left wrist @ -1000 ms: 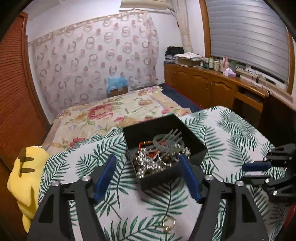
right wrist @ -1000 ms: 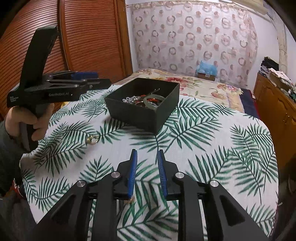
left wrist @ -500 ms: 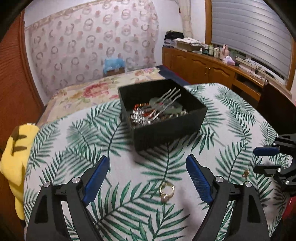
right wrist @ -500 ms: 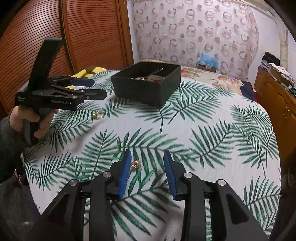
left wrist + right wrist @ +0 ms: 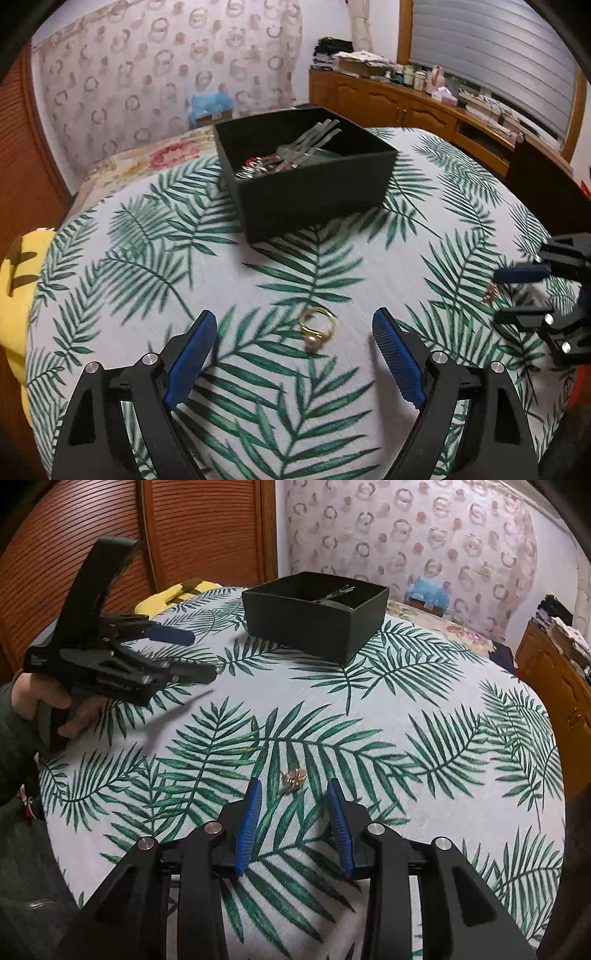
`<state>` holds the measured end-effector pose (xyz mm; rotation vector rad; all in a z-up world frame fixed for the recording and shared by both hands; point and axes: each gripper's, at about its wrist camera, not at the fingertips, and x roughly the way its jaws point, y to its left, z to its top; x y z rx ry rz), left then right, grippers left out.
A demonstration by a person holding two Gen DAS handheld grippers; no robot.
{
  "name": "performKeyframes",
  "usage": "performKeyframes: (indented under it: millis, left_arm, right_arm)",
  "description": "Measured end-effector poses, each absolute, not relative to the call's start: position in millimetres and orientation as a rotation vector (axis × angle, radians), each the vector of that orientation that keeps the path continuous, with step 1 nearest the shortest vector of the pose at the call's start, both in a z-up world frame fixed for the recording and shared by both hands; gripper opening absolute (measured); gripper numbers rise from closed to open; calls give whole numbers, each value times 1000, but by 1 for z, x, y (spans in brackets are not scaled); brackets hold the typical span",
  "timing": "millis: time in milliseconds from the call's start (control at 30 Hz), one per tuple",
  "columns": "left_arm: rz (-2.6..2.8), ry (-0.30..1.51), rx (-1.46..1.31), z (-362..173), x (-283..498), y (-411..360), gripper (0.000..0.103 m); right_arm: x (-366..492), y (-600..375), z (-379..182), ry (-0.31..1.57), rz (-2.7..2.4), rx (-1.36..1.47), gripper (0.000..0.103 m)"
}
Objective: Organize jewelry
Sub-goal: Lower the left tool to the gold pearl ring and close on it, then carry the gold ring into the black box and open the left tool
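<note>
Between left gripper (image 5: 293, 338) fingers, ring (image 5: 316, 326)

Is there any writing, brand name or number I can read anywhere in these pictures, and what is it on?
No text can be read.
Small pale lettering on the side of the left gripper, by its lower arm: blurred, unreadable.
A small pale mark at that gripper's rear end, near the hand: too small to read.
Bottles and boxes on the wooden sideboard: any labels too small to read.
Black box and leaf-print tablecloth: no writing.
</note>
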<state>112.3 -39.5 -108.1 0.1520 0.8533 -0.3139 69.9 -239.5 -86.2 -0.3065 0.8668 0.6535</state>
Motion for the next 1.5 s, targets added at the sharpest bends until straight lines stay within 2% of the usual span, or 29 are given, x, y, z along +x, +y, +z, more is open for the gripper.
performKeyframes:
  millis: [133,167,200,233,267,400,500,600,900,1300,1500]
  left_arm:
    - [-331,860,170,-110,109,-46,83]
    - [-337,858,169,-110,108,-46,83]
    - [-339,858,169,-110,108,-46,83]
    - [-340,860,171,-110,107,-47,82]
    - [-343,860,172,-110,108,-47,81]
    - [-352,854,191,-110,106,-50,54]
    - [-361,851,190,-109,108,-50,42]
    - [-368,850,191,-108,110,-51,19]
    - [-358,826,177,-101,110,-52,18]
    - [-337,719,97,-50,138,-45,18]
    - [-325,688,78,-36,159,-39,18]
  right_arm:
    - [74,-234,-87,865,645,-337,39]
    - [74,-233,-87,864,648,-340,35]
    - [75,-232,-87,862,651,-343,20]
    - [74,-232,-86,860,657,-347,15]
    - [74,-231,-86,858,659,-350,15]
    - [73,-231,-85,855,666,-351,15]
    - [74,-233,-81,840,667,-338,15]
    - [76,-234,-76,824,666,-331,15]
    - [94,-226,-64,788,688,-315,15]
    - [160,-207,-23,689,716,-283,15]
    - [187,-192,-23,683,739,-290,15]
